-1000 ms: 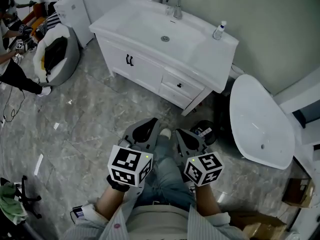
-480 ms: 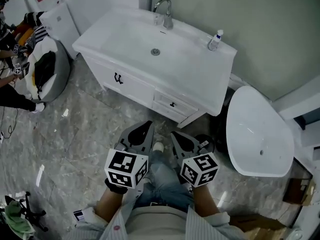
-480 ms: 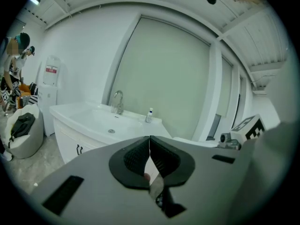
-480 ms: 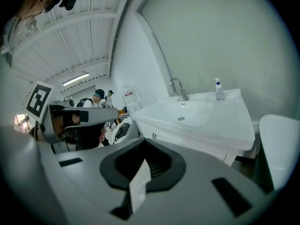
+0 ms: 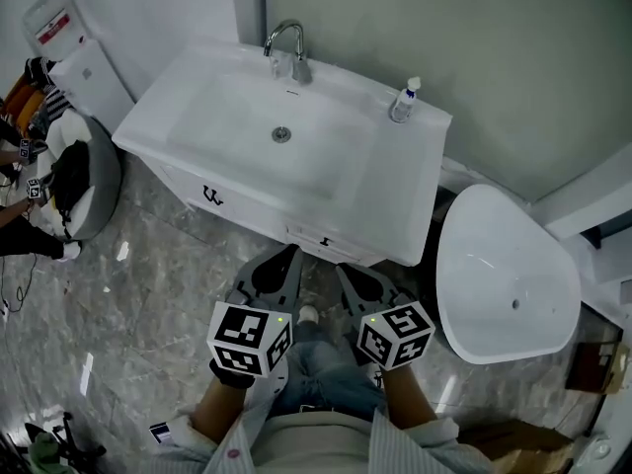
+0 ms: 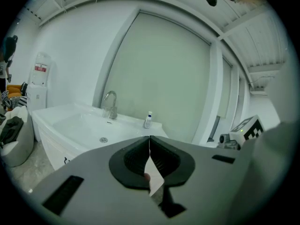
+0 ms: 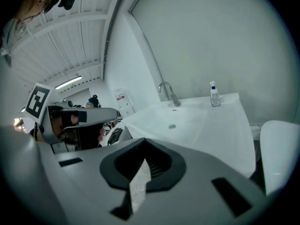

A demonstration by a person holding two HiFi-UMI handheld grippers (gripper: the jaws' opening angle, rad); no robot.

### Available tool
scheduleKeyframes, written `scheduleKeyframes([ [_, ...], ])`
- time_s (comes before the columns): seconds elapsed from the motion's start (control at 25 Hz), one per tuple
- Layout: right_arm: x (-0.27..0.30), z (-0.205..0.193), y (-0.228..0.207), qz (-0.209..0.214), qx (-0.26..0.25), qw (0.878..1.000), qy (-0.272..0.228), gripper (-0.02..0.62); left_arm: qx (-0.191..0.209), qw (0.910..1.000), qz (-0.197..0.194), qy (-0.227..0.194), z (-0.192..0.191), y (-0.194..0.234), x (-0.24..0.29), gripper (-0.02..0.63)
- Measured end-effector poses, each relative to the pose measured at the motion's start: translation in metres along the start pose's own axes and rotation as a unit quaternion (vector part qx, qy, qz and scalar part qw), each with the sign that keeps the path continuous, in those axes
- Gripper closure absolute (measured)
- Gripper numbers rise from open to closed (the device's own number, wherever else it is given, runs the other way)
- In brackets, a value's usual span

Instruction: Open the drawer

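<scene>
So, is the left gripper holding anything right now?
No, the left gripper has its jaws closed tip to tip with nothing between them.

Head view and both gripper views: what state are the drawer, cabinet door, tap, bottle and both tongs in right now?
Drawer: shut, not yet pulled.
Cabinet door: shut.
Tap: no water seen running.
Bottle: upright.
Left tongs: shut, nothing between them.
Right tongs: shut, nothing between them.
</scene>
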State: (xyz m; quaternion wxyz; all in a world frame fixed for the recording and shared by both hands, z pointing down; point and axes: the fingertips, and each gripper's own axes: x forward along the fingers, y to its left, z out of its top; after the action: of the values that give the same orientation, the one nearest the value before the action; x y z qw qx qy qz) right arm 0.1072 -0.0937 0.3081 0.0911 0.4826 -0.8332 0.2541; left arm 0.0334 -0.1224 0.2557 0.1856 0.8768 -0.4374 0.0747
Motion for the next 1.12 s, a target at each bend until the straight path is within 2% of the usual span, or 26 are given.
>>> scheduleKeyframes([
  [0.28, 0.015, 0.011, -0.014, -0.014, 0.000, 1.000, 0.000, 0.590, -0.003, 0.9999, -0.010, 0.008, 0.003, 0.010, 0.027, 0.589],
  [0.52, 0.021, 0.006, -0.011, -0.037, 0.007, 0.999, 0.001, 0.589, -0.002, 0.9993, -0.031, 0.020, -0.004, 0.017, 0.031, 0.589],
  [0.8, 0.027, -0.014, -0.002, -0.056, 0.017, 0.998, 0.010, 0.589, -0.004, 0.9986, -0.041, 0.033, -0.022, 0.026, 0.024, 0.589],
  [1.12, 0.044, -0.049, -0.010, -0.083, 0.023, 0.996, 0.010, 0.589, -0.021, 0.9985, -0.027, 0.042, -0.065, 0.047, 0.020, 0.589],
])
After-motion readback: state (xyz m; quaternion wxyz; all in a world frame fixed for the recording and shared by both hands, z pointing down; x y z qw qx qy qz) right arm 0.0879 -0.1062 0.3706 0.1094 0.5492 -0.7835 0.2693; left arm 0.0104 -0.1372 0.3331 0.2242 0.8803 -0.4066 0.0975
